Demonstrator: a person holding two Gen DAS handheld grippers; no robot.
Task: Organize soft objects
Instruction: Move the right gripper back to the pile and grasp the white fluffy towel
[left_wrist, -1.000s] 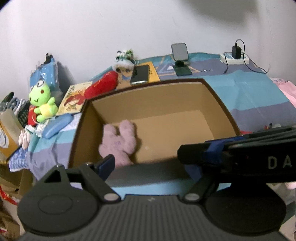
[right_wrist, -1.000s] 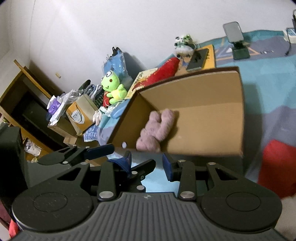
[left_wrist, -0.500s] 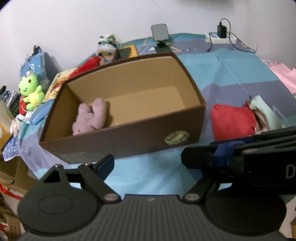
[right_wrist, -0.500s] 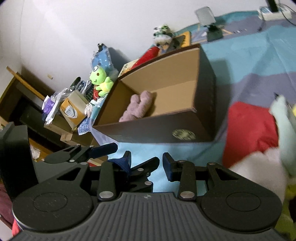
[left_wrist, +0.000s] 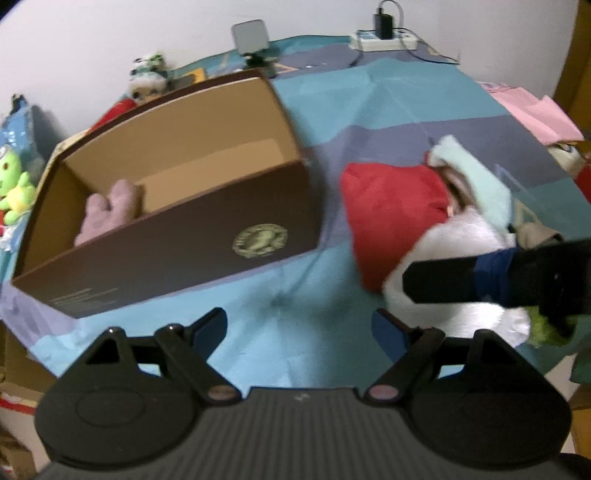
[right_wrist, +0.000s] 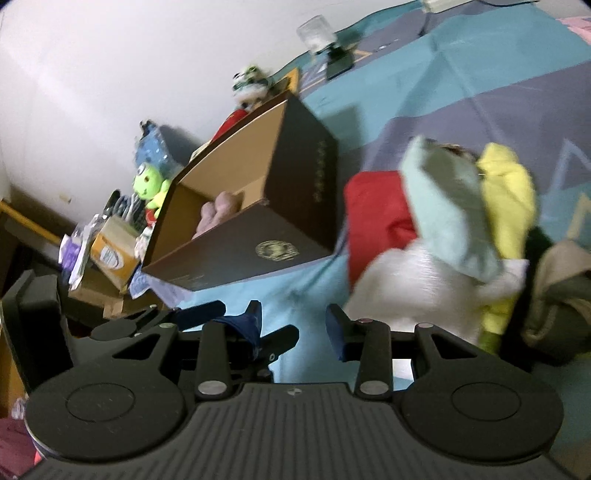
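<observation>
Down low in its own view, the left claw (left_wrist: 299, 328) tilts steeply toward the blue patchwork bedspread (left_wrist: 295, 332), its fingers spread wide with nothing between them. The right claw (right_wrist: 293, 325) points at a shallower slant, and its camera sits rolled so the whole room leans; its jaws stand narrower and are opening, again with only bedspread in the gap.

Just beyond both claws lies the heap of soft things: a red plush (left_wrist: 388, 206) against a white fluffy plush (left_wrist: 454, 258), with a pale mint cloth (left_wrist: 480, 181) draped over them. One black finger of the right claw crosses the left view in front of that heap, close to the white fluff; contact cannot be judged. To the left of the heap, apart from it, stands the brown cardboard box (left_wrist: 184, 243), open on top, with a pink plush toy (left_wrist: 107, 210) lying in its left end.

Only the right view shows a yellow cloth (right_wrist: 506, 188) beside the mint one, an olive-and-tan garment (right_wrist: 561, 288) at the far right, and a cluttered shelf with a yellow-labelled carton (right_wrist: 114, 251) past the bed's edge. Only the left view shows the power strip (left_wrist: 384, 38) with a charger plugged in by the wall, and pink fabric (left_wrist: 532, 114) at the bed's right edge. Both show the green frog plush (right_wrist: 149, 188), a small panda-like toy (left_wrist: 147, 74) and a phone stand (left_wrist: 251, 37).
</observation>
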